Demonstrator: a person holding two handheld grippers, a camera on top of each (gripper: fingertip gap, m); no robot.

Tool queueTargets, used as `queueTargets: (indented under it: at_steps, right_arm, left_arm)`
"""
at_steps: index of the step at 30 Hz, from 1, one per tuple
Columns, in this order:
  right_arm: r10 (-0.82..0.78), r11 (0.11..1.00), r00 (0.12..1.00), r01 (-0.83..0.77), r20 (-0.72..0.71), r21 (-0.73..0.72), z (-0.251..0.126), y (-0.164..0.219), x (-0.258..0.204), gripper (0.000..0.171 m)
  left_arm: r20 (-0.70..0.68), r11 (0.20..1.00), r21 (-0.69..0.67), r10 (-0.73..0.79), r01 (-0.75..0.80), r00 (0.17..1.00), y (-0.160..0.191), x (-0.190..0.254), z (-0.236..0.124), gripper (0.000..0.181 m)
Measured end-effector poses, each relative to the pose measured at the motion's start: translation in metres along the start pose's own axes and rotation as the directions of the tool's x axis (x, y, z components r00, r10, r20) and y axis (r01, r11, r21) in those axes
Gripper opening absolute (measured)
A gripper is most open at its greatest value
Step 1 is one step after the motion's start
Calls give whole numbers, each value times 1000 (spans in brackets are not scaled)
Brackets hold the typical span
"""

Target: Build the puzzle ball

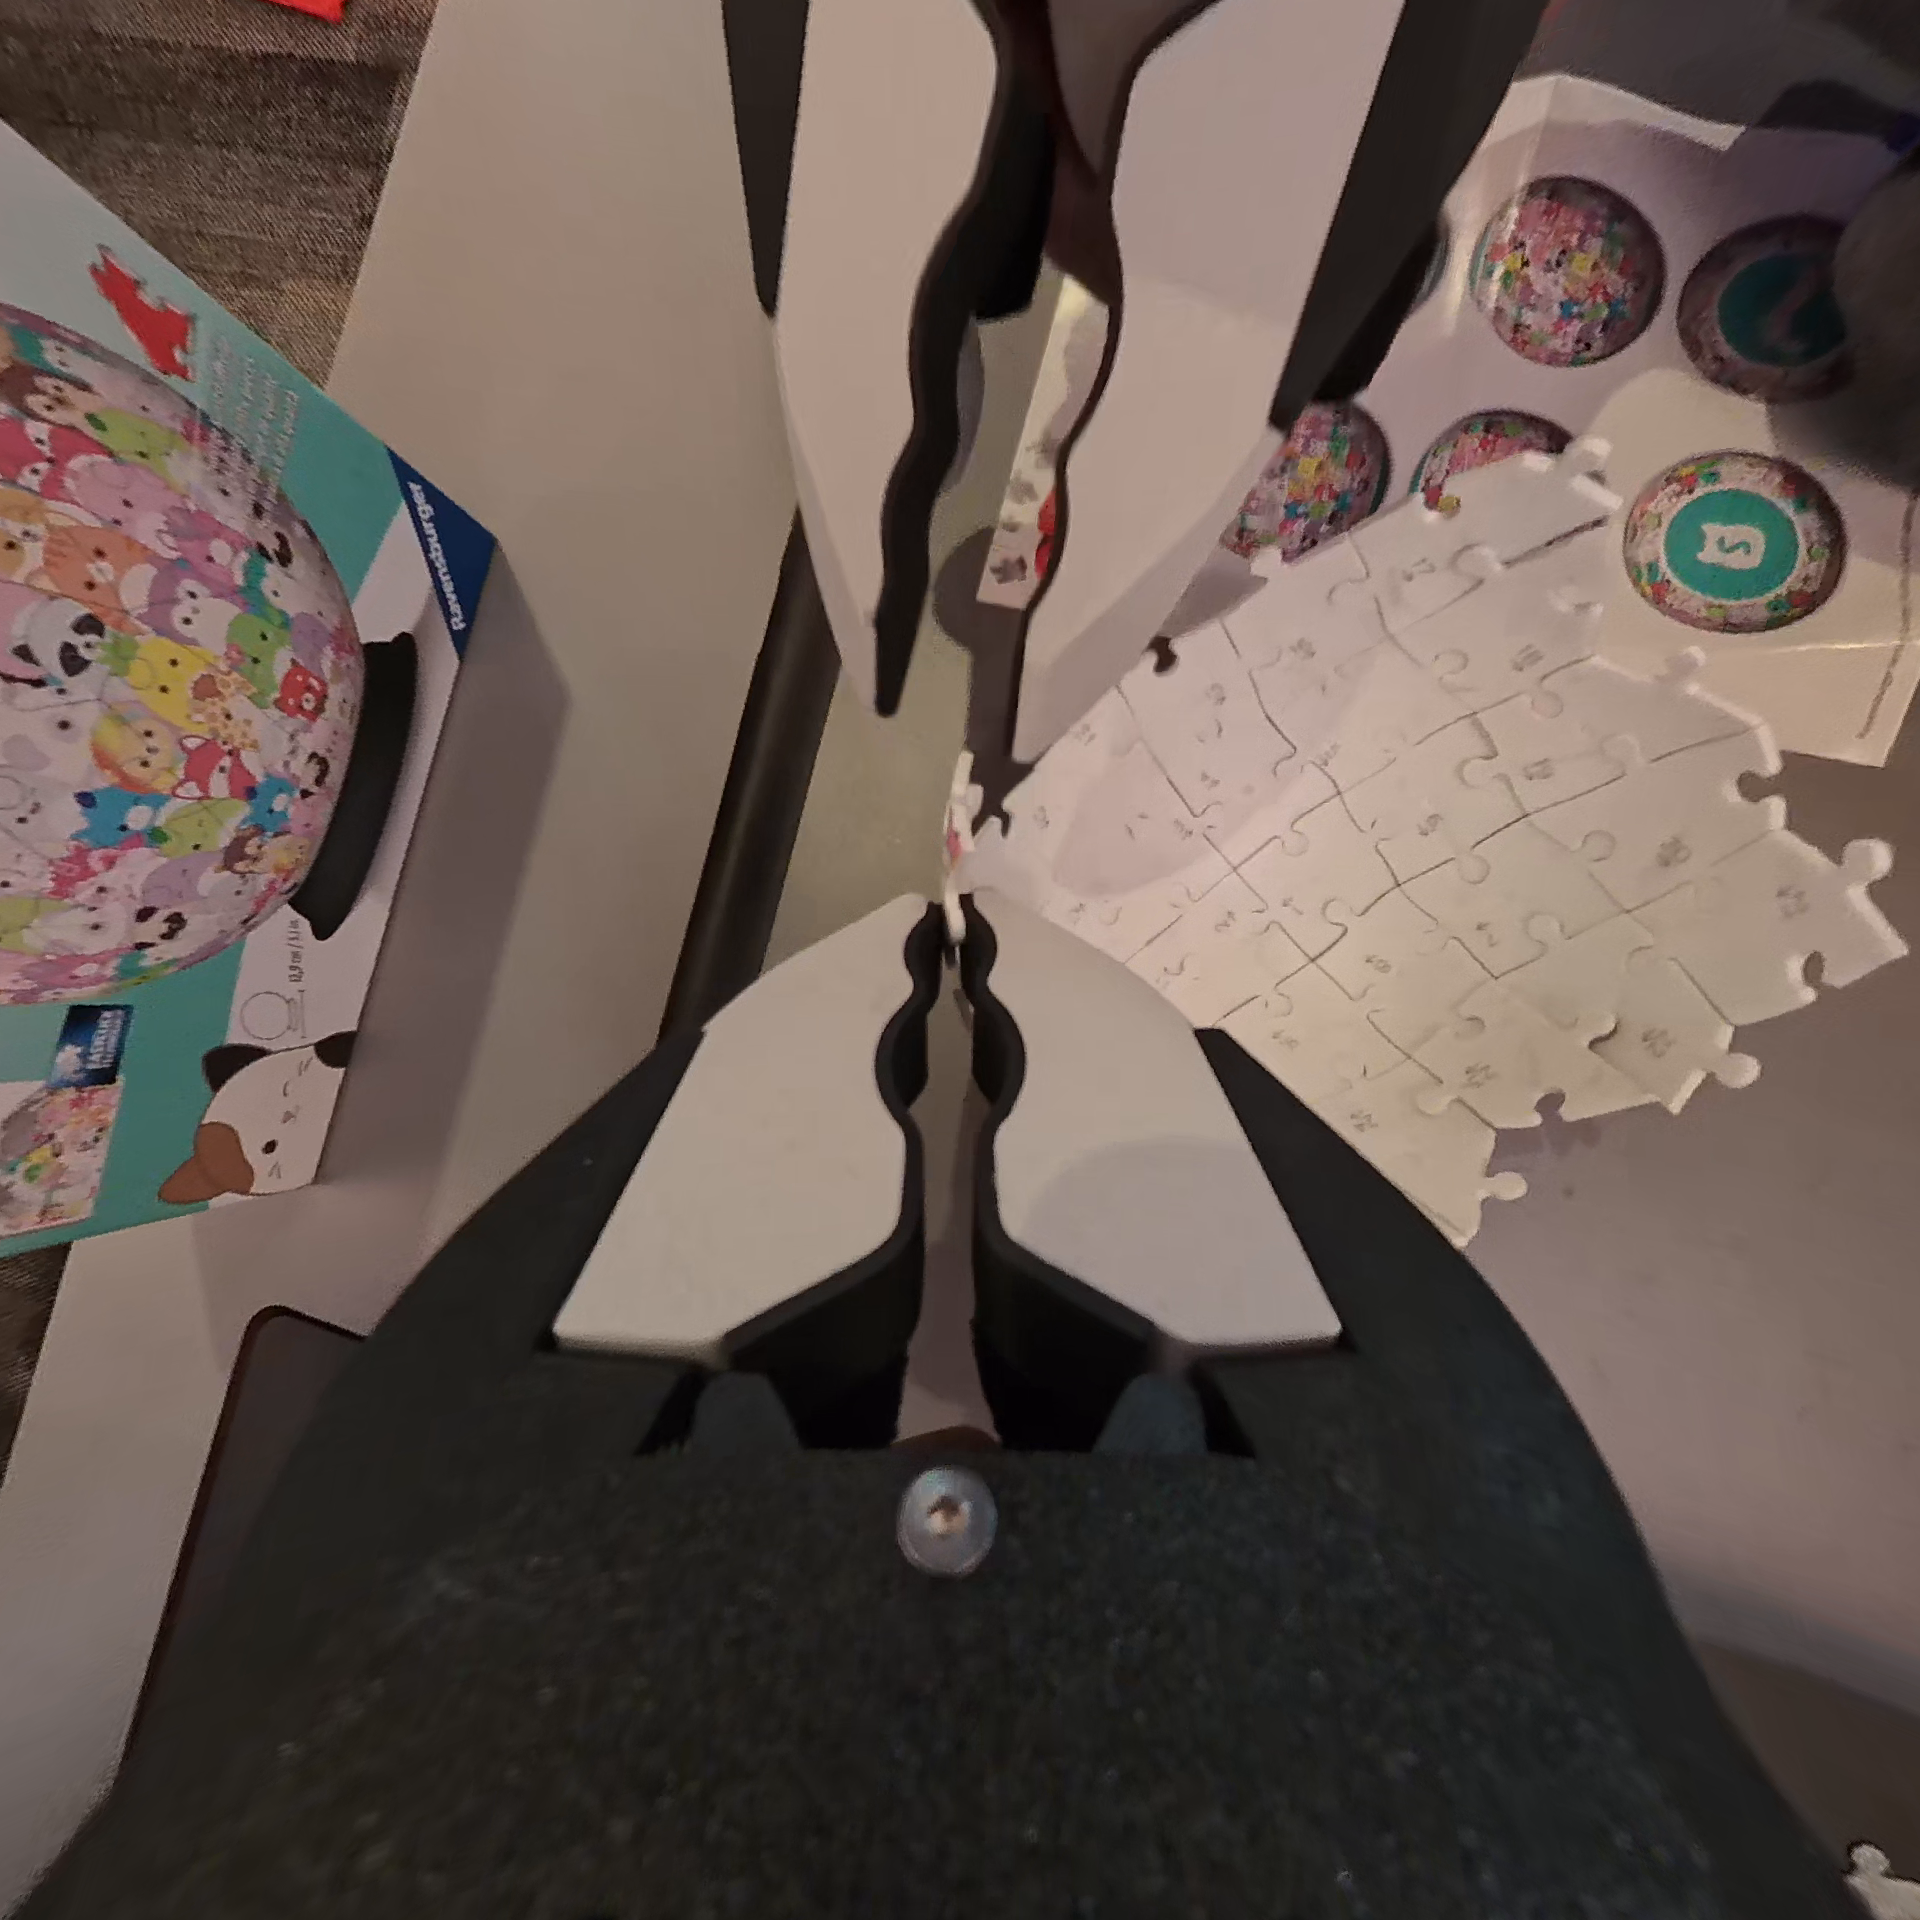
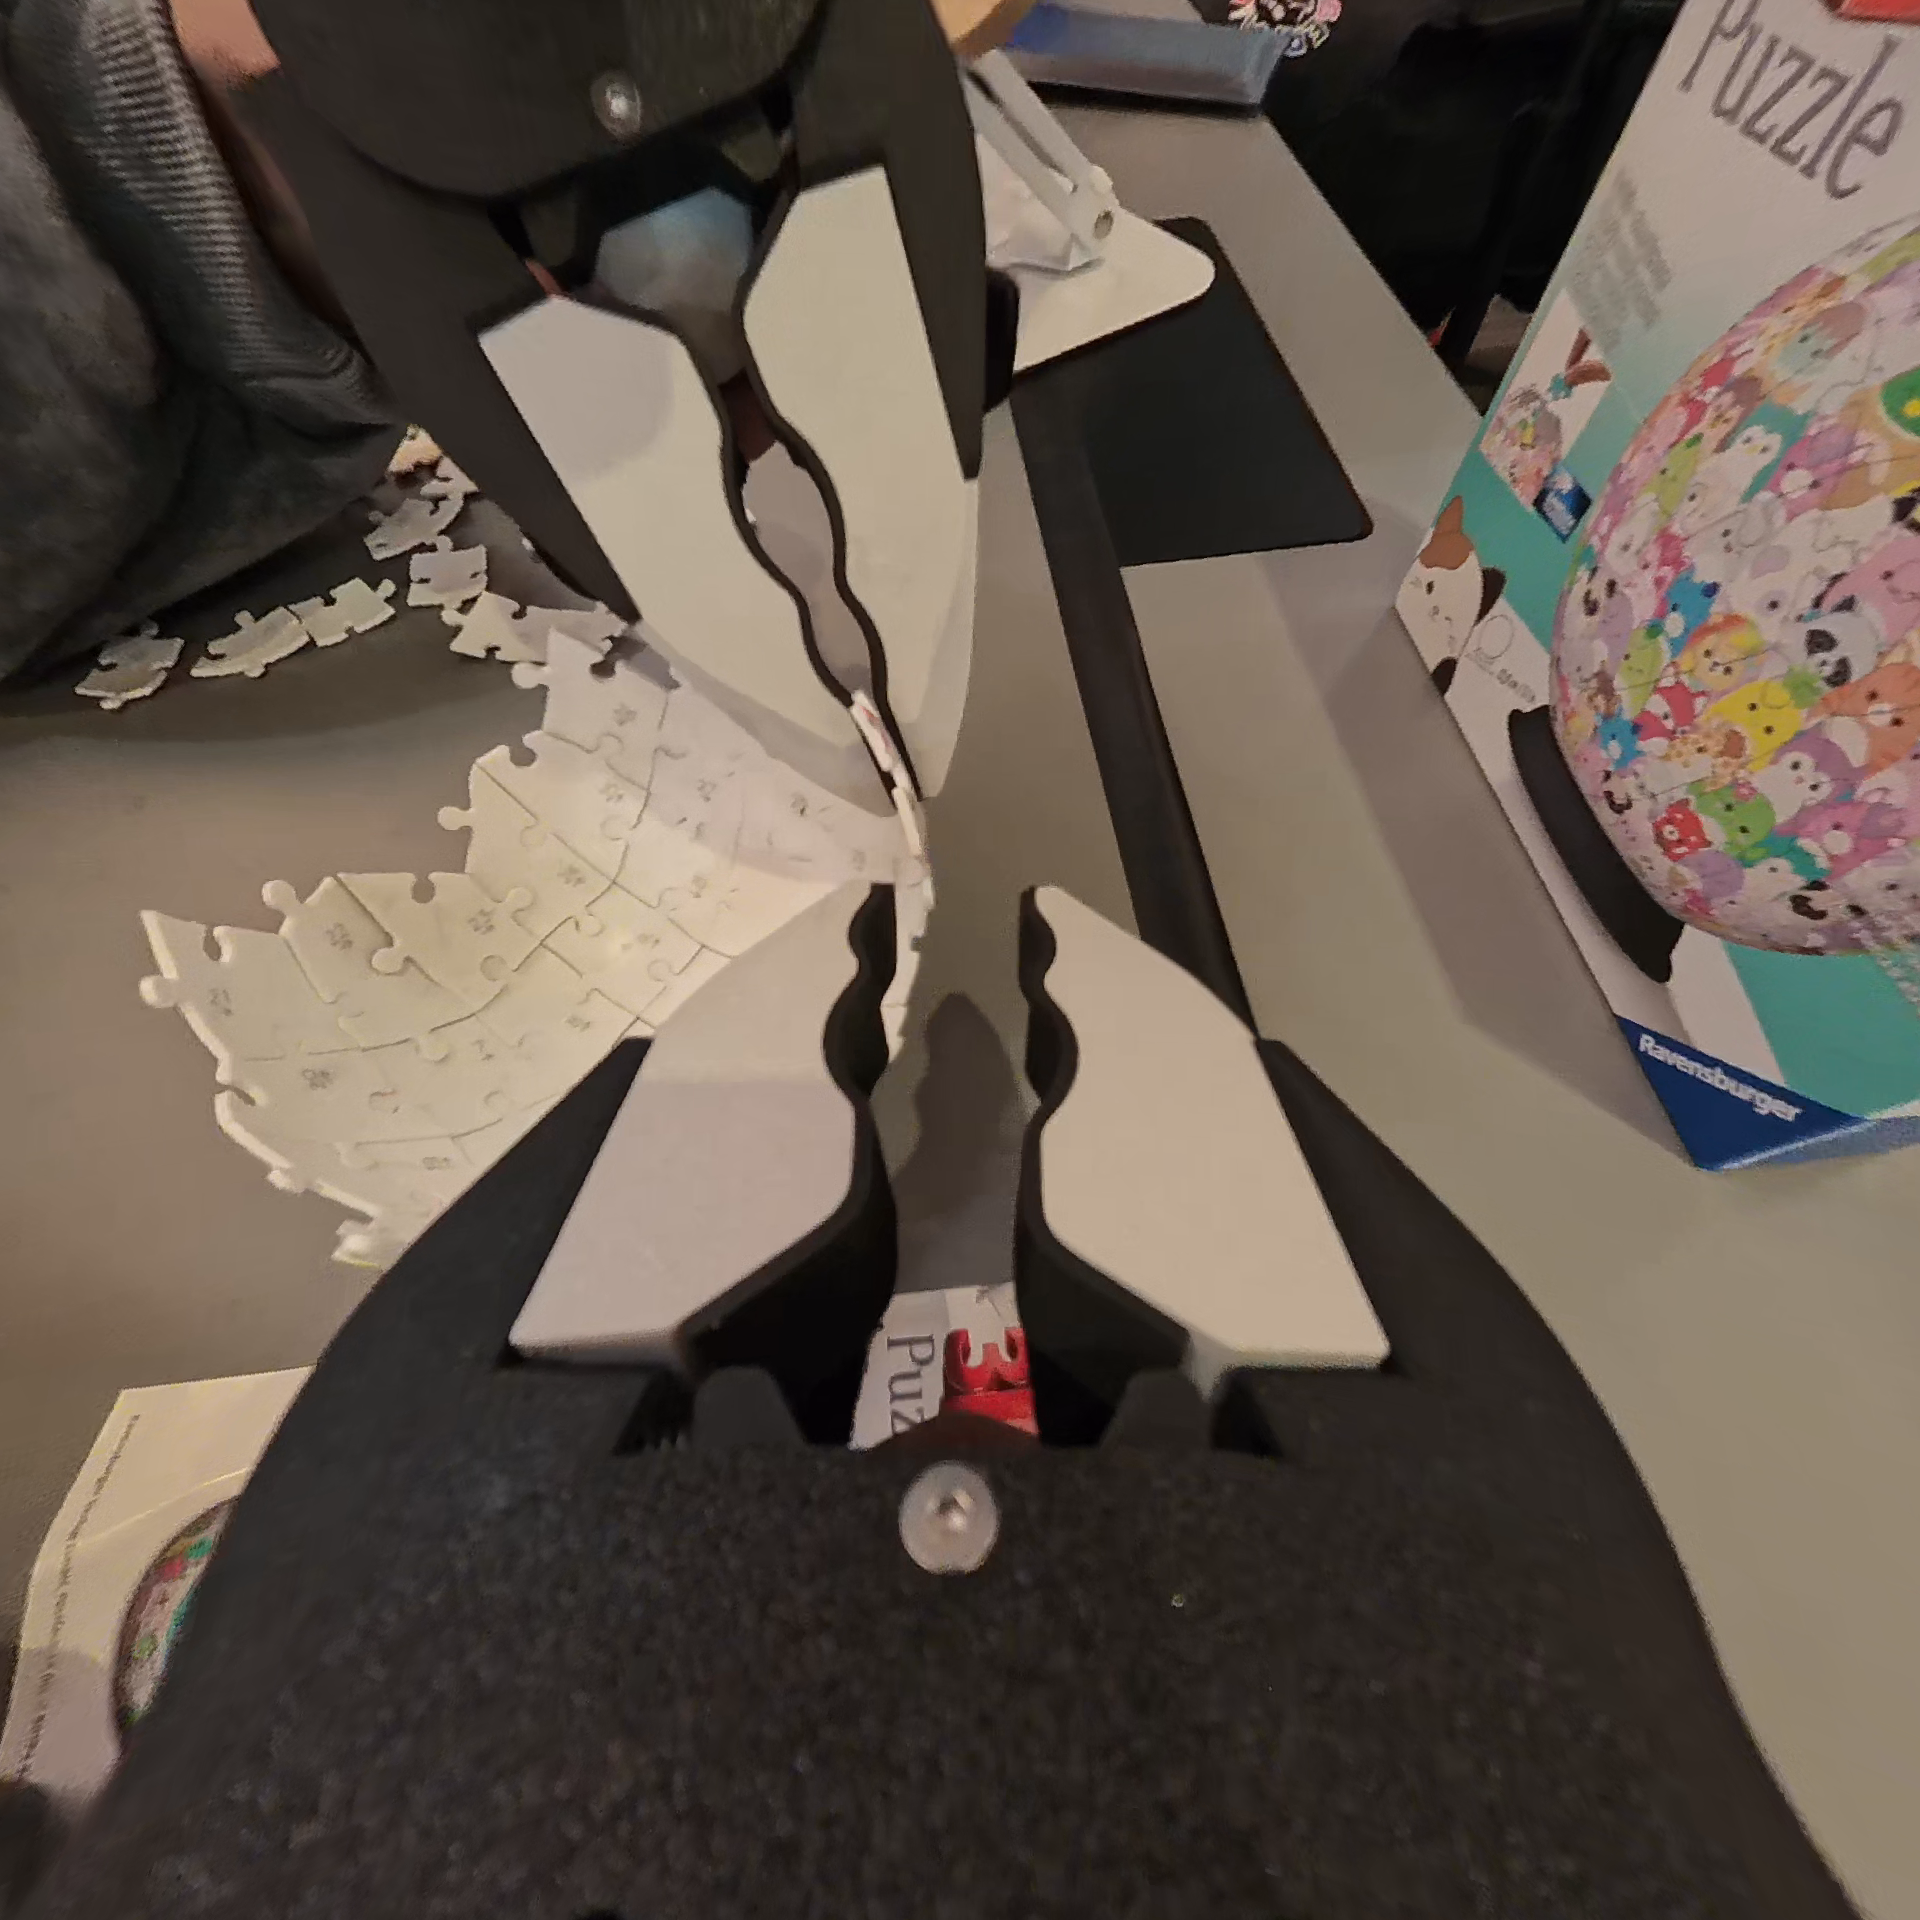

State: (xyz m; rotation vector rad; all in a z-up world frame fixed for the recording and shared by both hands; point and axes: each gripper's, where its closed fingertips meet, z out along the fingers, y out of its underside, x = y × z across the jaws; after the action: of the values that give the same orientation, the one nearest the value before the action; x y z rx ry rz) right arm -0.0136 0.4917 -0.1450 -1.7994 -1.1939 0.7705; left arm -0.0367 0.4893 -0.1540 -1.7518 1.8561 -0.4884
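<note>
The curved white shell of joined puzzle pieces (image 1: 1455, 873) lies on the grey table (image 1: 1662, 1403) with its blank, number-marked inner side up and knobbed edges along its outer rim. It sits at about three o'clock from the left gripper (image 1: 951, 925), whose black-edged white fingers are pinched narrow on the shell's near edge, where a sliver of coloured print shows.

The right gripper (image 2: 951, 914) stands open with a clear gap between its fingers, its left finger close against the shell's edge; whether it touches cannot be told. In the left wrist view it comes in from twelve o'clock, pointing toward the left gripper's tips.

Only the left wrist view shows the white instruction sheet with printed pictures of round balls (image 1: 1683, 343), at one to two o'clock, partly under the shell. Only the right wrist view shows the scatter of loose white puzzle pieces (image 2: 312, 613) at ten o'clock, beside dark fabric.

The teal and white puzzle box picturing a colourful ball (image 2: 1714, 675) stands at nine o'clock in the left view and at two to three o'clock in the right.
</note>
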Motion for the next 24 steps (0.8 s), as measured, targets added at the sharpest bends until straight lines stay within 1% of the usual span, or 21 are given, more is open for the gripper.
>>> queueTargets:
  at_steps: [6,8,15,20,22,24]
  right_arm:
    - [10,989,1000,-7,-18,145,-20,-24,3,33]
    - [14,984,999,-8,-29,179,-25,-29,5,33]
    - [22,980,999,-15,-33,198,-26,-32,7,33]
    - [26,975,997,-10,-70,220,-31,-36,12,33]
    - [31,971,995,-6,-100,241,-35,-40,17,33]
    - [34,965,987,8,-158,261,-42,-45,25,33]
  left_arm:
    - [-20,1000,-26,-9,8,1000,5,3,2,2]
    - [-30,999,-35,-14,13,999,7,4,3,2]
    - [-44,999,-42,-36,34,998,10,4,2,4]
    - [-54,998,-53,-49,46,997,12,4,1,16]
    - [-57,998,-36,-51,49,997,9,4,-3,21]
    - [-60,999,-6,-54,54,997,4,4,-11,24]
